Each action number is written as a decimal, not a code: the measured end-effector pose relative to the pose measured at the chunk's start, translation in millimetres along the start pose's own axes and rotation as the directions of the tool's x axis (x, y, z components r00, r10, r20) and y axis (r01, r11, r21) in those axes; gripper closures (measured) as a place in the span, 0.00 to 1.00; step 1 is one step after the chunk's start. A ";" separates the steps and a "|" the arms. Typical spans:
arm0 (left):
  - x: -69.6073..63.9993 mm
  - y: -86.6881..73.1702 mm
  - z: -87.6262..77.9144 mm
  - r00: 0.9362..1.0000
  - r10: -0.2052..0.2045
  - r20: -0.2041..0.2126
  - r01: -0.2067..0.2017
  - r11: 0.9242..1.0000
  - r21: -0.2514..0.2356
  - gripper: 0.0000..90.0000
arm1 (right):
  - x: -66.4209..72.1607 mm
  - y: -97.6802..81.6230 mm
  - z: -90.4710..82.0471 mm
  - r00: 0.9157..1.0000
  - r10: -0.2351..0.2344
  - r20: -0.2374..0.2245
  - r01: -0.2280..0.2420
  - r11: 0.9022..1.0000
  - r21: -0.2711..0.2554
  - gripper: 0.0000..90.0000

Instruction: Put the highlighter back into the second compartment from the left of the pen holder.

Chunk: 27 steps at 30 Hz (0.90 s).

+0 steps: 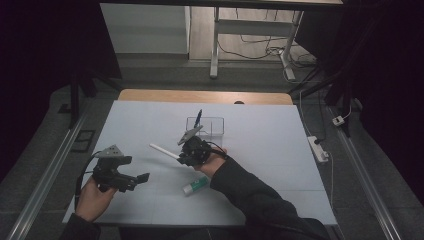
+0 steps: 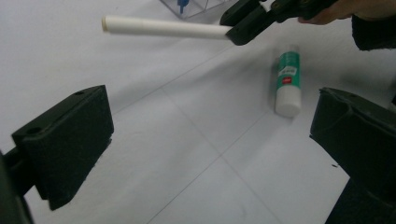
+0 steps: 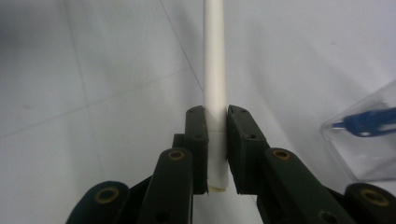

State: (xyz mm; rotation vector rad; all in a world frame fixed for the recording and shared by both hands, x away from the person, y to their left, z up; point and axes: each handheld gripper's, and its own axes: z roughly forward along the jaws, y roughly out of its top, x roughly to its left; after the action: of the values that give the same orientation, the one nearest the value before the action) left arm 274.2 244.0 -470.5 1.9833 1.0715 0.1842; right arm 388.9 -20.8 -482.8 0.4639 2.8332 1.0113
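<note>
My right gripper [image 1: 186, 158] [image 3: 215, 140] is shut on one end of a long white stick [image 1: 164, 151] [image 2: 163, 28] [image 3: 215, 70], which juts out to the left above the white table. The jaws press on both sides of it in the right gripper view. My left gripper [image 1: 136, 179] stands open at the front left, held in a hand, and its wide-apart fingers [image 2: 70, 144] have nothing between them. A green and white glue stick [image 1: 195, 185] [image 2: 288, 81] lies on the table in front of the right hand.
A clear plastic box [image 1: 209, 127] [image 3: 369, 140] with a blue pen [image 1: 198, 118] [image 3: 364, 122] standing in it sits behind the right gripper. The white table sheet [image 1: 260, 150] has bare room to the right and left. Desk legs and cables lie beyond the far edge.
</note>
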 end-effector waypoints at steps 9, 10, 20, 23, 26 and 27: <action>-12.7 26.6 10.5 0.997 0.013 0.076 -0.009 0.998 -0.059 0.01 | 5.4 -15.2 -54.5 0.999 0.029 -0.015 -0.031 0.989 -0.141 0.88; -14.0 28.9 12.7 0.996 0.018 0.087 -0.012 0.998 -0.065 0.01 | 6.8 -17.6 -59.3 0.999 0.034 -0.017 -0.037 0.987 -0.159 0.88; -24.2 56.8 38.3 0.972 0.049 0.228 -0.021 0.992 -0.121 0.05 | 20.6 -41.0 -98.6 0.999 0.042 0.002 -0.040 0.967 -0.250 0.88; -26.3 64.8 45.2 0.961 0.057 0.269 -0.021 0.991 -0.132 0.12 | 23.8 -46.7 -107.4 0.999 0.045 0.003 -0.043 0.963 -0.266 0.88; -27.7 70.6 49.6 0.948 0.068 0.312 -0.022 0.989 -0.148 0.22 | 25.8 -52.1 -114.6 0.999 0.055 0.003 -0.051 0.956 -0.290 0.88; -27.7 72.4 50.7 0.942 0.067 0.328 -0.017 0.988 -0.154 0.26 | 26.3 -53.7 -116.6 0.998 0.056 0.001 -0.053 0.954 -0.294 0.88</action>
State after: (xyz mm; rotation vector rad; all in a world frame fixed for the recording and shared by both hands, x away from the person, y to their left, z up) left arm 326.2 172.9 -441.8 1.8223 0.7749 -0.0474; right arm 328.1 -122.1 -426.1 0.5142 2.6099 1.4072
